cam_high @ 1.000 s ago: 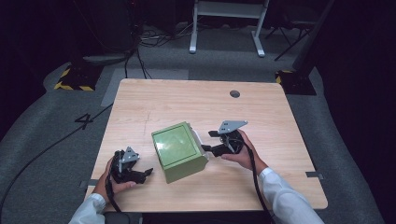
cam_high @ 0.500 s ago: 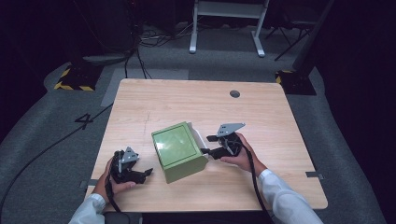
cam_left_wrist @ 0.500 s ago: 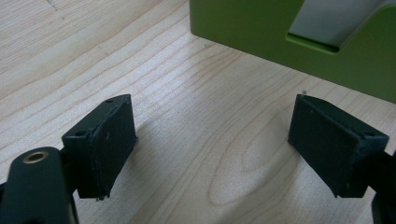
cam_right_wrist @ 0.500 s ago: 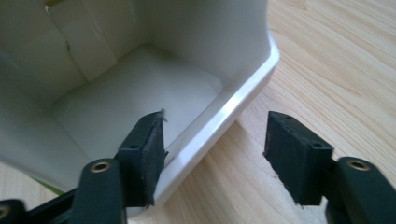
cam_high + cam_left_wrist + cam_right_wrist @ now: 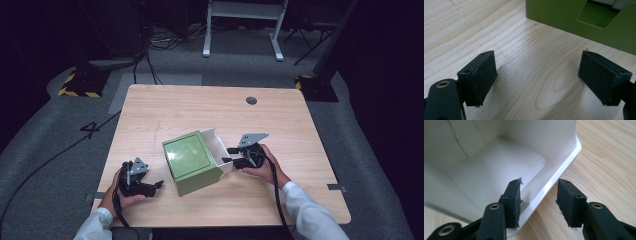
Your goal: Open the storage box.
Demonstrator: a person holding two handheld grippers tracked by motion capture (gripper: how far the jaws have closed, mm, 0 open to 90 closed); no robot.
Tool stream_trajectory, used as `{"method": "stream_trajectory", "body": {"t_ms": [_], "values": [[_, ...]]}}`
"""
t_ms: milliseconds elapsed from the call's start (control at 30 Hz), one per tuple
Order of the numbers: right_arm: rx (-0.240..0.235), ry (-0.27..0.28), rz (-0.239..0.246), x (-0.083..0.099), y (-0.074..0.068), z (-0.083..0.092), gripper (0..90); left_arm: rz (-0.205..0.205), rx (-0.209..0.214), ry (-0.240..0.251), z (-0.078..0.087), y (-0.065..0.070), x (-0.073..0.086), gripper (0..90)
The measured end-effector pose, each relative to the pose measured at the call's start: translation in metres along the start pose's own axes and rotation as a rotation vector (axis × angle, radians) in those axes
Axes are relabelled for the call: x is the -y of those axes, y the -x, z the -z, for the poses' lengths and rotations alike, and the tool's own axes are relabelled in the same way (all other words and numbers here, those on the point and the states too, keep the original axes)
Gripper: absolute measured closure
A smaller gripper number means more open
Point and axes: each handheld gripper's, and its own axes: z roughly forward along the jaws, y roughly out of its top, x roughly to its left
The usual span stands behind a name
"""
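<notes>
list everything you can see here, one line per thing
table: 1, light wood, centre of the high view
box: 1, green, on the table between the grippers
drawer: 1, white, sticking out of the box's right side
grommet: 1, dark, far part of the table
stand: 1, white, on the floor beyond the table
striped blocks: 2, yellow and black, floor at the table's far corners
cables: several, black, on the floor
left gripper: 1, black, resting on the table left of the box, jaws open, nothing between
right gripper: 1, black, jaws just closed on the drawer's rim
hands: 2, one on each gripper
sleeves: 2, light, bottom edge
</notes>
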Motion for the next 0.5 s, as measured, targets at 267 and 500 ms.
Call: {"method": "stream_trajectory", "body": {"t_ms": [267,500], "values": [[0.014,-0.010,-0.016,0.008,0.007,0.005,55.6,0.005,0.000,0.000,0.000,0.000,0.000,15.1],[0.020,-0.006,-0.042,0.013,0.013,0.010,55.8,0.008,0.000,-0.001,0.000,0.001,0.001,15.1]]}}
